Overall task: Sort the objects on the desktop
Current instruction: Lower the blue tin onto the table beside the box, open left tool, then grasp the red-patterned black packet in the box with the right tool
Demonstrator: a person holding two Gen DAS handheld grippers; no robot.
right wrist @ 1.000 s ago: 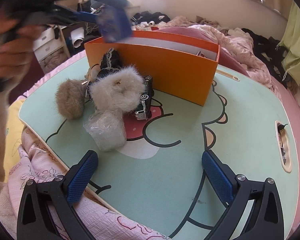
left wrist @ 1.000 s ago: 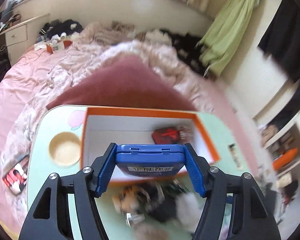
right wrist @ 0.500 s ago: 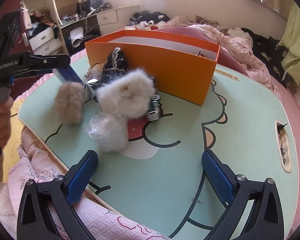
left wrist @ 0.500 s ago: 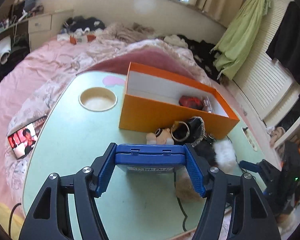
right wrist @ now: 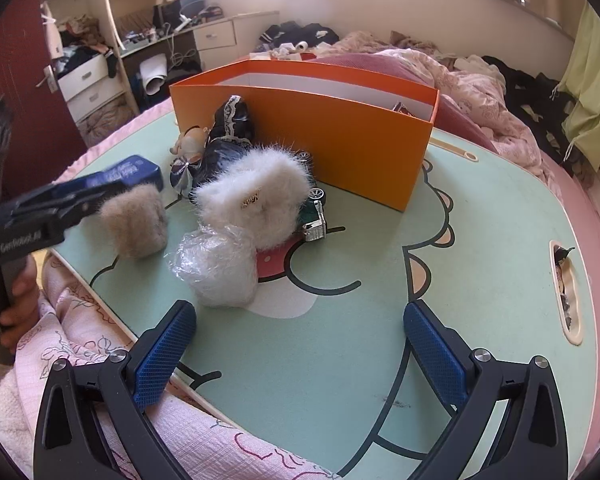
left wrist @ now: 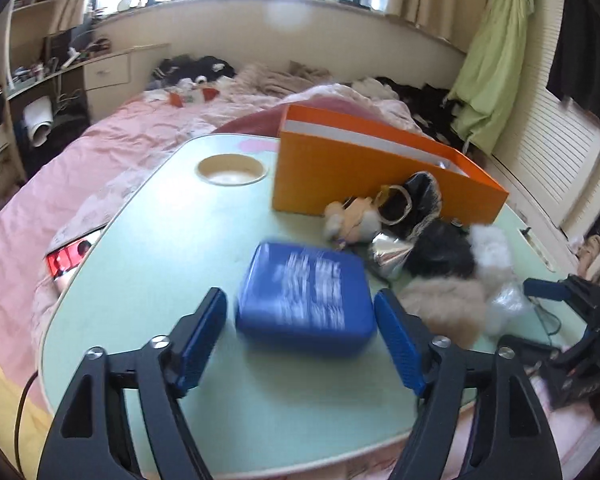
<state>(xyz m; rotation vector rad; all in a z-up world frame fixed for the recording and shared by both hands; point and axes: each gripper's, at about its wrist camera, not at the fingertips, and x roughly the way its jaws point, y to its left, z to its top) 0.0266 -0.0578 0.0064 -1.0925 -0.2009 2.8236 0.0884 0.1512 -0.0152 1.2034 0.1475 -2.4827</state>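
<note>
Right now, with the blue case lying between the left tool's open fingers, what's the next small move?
Probably draw the left tool straight back: its jaws are opening and clear of the blue case, which lies flat on the table, with the furry pouches close beside it.

A green garment point(left wrist: 488, 76) hangs beside pink bedding point(left wrist: 112, 136) near the window.

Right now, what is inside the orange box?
From the right wrist view, only a small dark corner of something pokes above the orange box wall near its right end. The front wall covers the floor and the rest of the contents, so nothing more can be identified.
</note>
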